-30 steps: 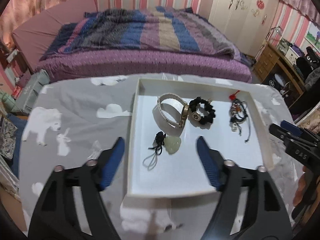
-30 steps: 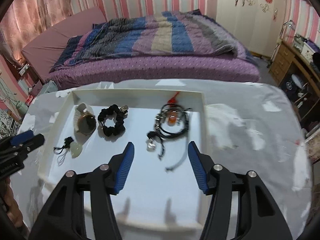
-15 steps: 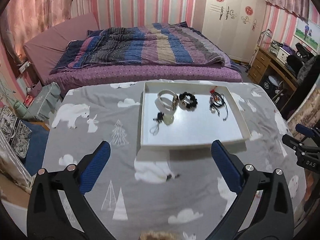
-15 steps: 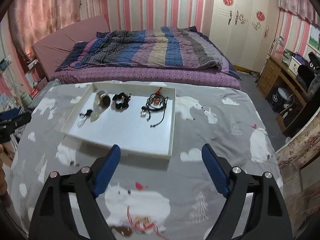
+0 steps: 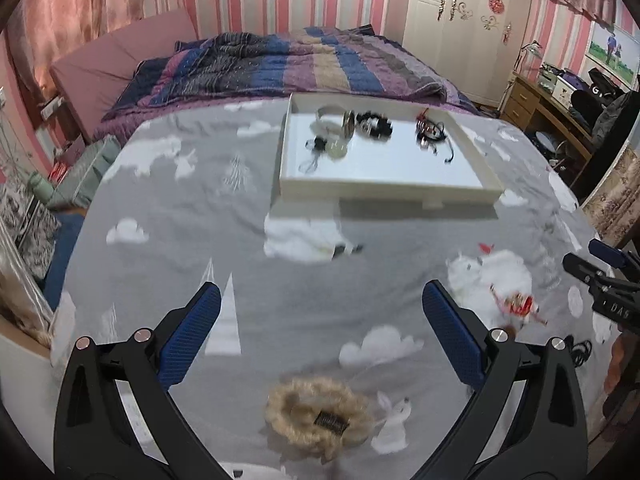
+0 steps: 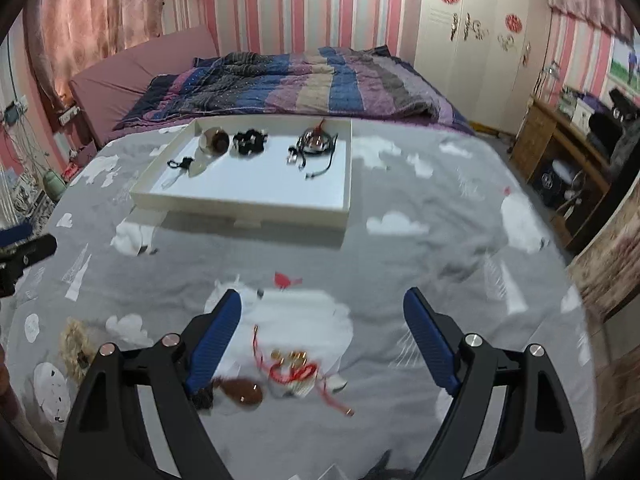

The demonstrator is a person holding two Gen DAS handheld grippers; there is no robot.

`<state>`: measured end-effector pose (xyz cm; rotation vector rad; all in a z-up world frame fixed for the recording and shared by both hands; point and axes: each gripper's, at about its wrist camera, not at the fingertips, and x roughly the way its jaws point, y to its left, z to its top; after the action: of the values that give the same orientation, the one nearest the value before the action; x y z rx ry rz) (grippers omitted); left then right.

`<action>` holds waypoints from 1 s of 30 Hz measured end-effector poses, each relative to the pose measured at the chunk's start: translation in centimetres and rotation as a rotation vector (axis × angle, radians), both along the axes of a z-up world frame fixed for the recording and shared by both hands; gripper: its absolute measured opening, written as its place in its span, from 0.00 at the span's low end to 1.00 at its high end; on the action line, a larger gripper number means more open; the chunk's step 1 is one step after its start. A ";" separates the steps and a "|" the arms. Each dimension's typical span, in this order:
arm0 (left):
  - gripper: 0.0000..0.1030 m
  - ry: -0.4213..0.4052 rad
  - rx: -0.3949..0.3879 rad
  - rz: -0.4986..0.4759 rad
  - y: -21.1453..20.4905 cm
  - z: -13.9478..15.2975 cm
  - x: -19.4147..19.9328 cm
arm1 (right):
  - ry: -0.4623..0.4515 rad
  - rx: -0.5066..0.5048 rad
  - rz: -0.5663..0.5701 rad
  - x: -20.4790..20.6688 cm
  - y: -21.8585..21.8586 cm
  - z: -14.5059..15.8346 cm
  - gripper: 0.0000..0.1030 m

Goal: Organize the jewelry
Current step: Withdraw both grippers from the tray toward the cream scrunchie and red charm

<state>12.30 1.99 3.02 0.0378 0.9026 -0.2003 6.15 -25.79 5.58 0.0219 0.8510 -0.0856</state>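
Both black, blue-padded grippers, left gripper (image 5: 320,320) and right gripper (image 6: 322,322), gape wide and empty above bare grey printed cloth (image 5: 304,280), well short of the white tray (image 5: 384,194).

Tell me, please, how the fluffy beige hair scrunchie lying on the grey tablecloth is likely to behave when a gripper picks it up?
The fluffy beige hair scrunchie looks like soft fur in a loose ring, so it will probably squash and sag rather than hold its shape. It seems light. Lying flat on the grey tablecloth, it should not roll, though the pile might slip between the left gripper's open pads.
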 end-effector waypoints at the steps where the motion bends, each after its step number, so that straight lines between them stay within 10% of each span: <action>1: 0.97 0.001 0.000 0.001 0.1 -0.5 -0.4 | -0.001 0.008 -0.009 -0.3 -0.2 -0.5 0.81; 26: 0.94 -0.049 -0.005 0.018 1.2 -6.5 -5.2 | -0.082 0.005 -0.110 -3.9 1.0 -8.1 0.81; 30: 0.77 -0.022 0.020 0.006 0.7 -7.3 -4.9 | -0.070 0.008 -0.109 -3.5 1.0 -8.5 0.81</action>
<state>7.39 2.71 -4.27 0.0559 0.8830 -0.1850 2.69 -24.75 -2.90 0.0785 0.7796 -0.1831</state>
